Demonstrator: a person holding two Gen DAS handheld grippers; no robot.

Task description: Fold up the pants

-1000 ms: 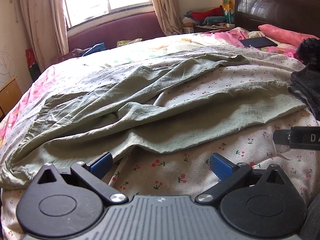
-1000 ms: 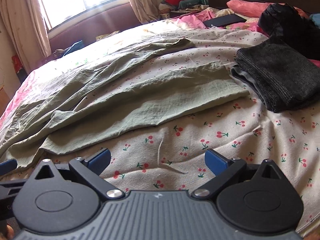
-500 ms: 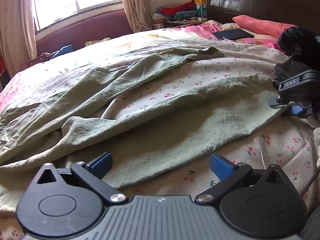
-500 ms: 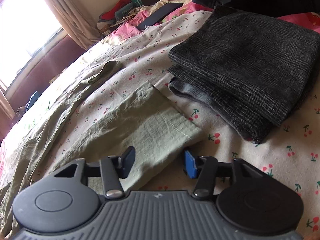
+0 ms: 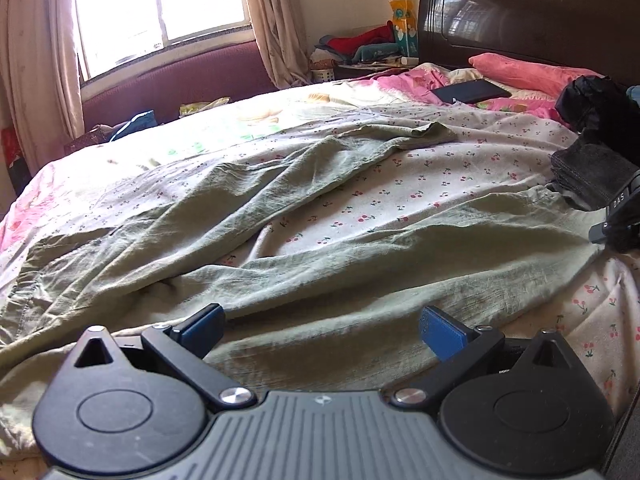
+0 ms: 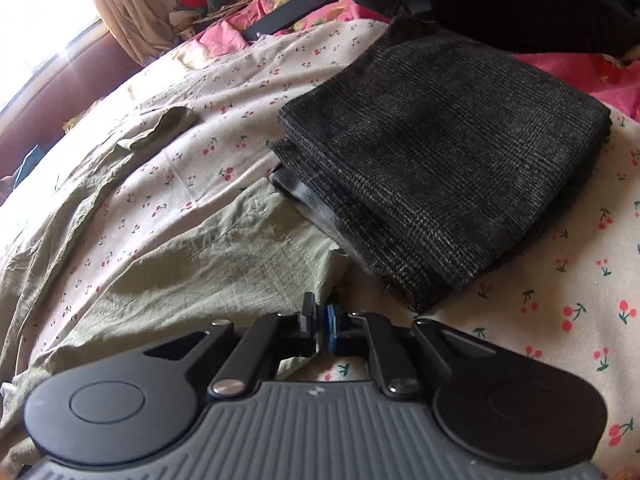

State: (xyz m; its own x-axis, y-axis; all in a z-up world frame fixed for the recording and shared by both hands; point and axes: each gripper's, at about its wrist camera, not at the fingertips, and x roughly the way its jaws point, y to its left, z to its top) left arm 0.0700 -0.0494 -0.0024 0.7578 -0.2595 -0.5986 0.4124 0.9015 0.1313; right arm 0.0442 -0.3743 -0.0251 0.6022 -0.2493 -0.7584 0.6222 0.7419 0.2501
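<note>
Pale green pants (image 5: 320,280) lie spread across the cherry-print bedsheet (image 5: 420,184), legs apart in a V, hems toward the right. My left gripper (image 5: 320,328) is open, its blue pads low over the near leg's middle. My right gripper (image 6: 320,320) is shut on the hem corner of the near leg of the green pants (image 6: 224,264), right beside a folded dark grey garment (image 6: 440,168). The right gripper also shows at the right edge of the left wrist view (image 5: 620,216).
The folded dark grey garment (image 5: 588,172) and a black clothes pile (image 5: 600,108) sit at the bed's right. A pink pillow (image 5: 528,72), a dark tablet (image 5: 472,90) and the dark headboard (image 5: 520,12) are behind. A window and curtains stand far left.
My right gripper moved forward to the near leg's hem and closed on it. My left gripper moved forward over the near leg and stayed open.
</note>
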